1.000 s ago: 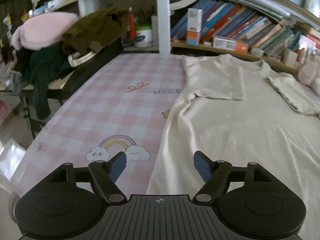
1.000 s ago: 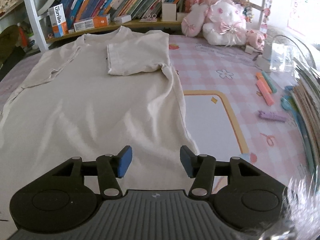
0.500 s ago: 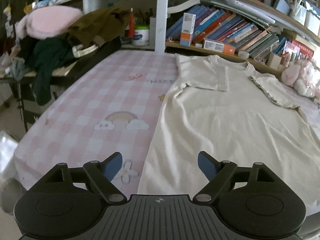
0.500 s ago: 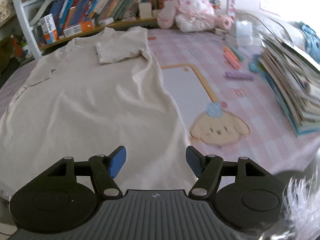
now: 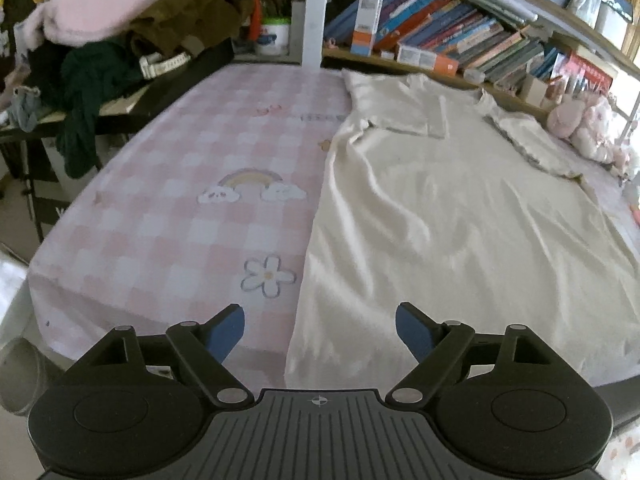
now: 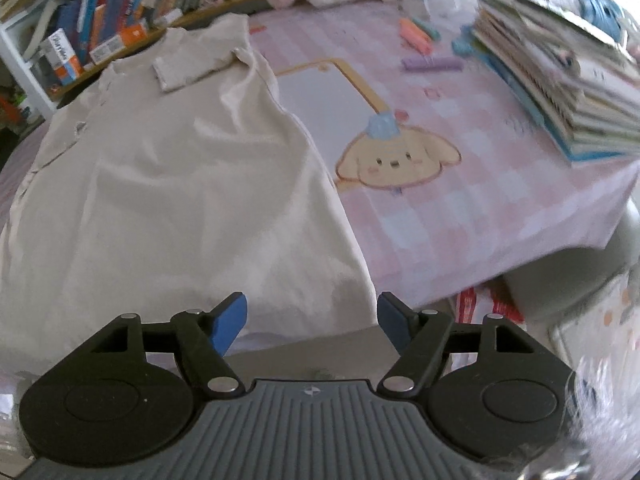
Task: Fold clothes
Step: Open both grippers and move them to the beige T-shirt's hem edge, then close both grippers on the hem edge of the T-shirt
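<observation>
A long cream garment (image 5: pixel 460 216) lies flat on the pink checked cloth (image 5: pixel 180 216), neck toward the bookshelf, both sleeves folded in over the chest. My left gripper (image 5: pixel 320 330) hangs open above the garment's near left hem corner, nothing between its blue pads. In the right wrist view the same cream garment (image 6: pixel 168 184) fills the left half. My right gripper (image 6: pixel 312 320) is over the near right hem corner at the table's front edge; its jaws are opening and hold nothing.
A bookshelf (image 5: pixel 460 44) runs along the back. Piled dark and pink clothes (image 5: pixel 120 48) sit on a side stand at the left. A stack of books (image 6: pixel 560 80), pastel markers (image 6: pixel 424 36) and plush toys (image 5: pixel 580 128) lie to the right.
Both grippers have drawn back from the garment's middle toward its near hem and the table's front edge. The right gripper's jaws have widened and its view has rolled.
</observation>
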Motion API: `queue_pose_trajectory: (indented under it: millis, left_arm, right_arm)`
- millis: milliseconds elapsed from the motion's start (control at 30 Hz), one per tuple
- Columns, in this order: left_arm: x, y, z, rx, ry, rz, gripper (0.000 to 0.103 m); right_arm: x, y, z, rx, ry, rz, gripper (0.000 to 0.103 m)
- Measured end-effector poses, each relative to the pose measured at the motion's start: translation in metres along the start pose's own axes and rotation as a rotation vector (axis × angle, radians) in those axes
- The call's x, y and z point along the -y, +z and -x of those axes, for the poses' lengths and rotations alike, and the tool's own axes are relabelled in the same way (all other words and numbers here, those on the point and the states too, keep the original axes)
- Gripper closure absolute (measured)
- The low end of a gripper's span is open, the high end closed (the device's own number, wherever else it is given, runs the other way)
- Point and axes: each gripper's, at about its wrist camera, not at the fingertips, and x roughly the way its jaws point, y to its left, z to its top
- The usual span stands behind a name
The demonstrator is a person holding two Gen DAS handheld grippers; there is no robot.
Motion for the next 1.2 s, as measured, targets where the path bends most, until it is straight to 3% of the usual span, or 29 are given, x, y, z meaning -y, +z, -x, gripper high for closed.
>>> queue_pose_trajectory:
  millis: [300, 600, 700, 833, 1033, 1200]
  left_arm:
    - [-0.011, -0.004, -0.002, -0.028, -0.075, 0.059, 0.018]
    - [-0.036, -0.001, -0.012, -0.081, -0.143, 0.199, 0.021]
    - [-0.048, -0.001, -0.018, -0.095, -0.166, 0.261, 0.025]
    - [-0.065, 0.001, -0.027, -0.128, -0.184, 0.335, 0.028]
    - [-0.075, 0.003, -0.043, -0.178, -0.188, 0.384, 0.029]
    - [-0.074, -0.003, -0.057, -0.228, -0.266, 0.414, 0.03]
  right_arm:
    - [0.015, 0.003, 0.0, -0.07, 0.084, -0.043, 0.032]
    - [0.049, 0.01, -0.008, -0.137, 0.202, -0.259, 0.032]
    - [0.057, 0.015, -0.009, -0.12, 0.182, -0.291, 0.032]
    - [0.071, 0.022, -0.013, -0.125, 0.156, -0.31, 0.034]
    - [0.079, 0.033, -0.029, -0.179, 0.206, -0.319, 0.043]
    - [0.073, 0.041, -0.042, -0.231, 0.269, -0.318, 0.045]
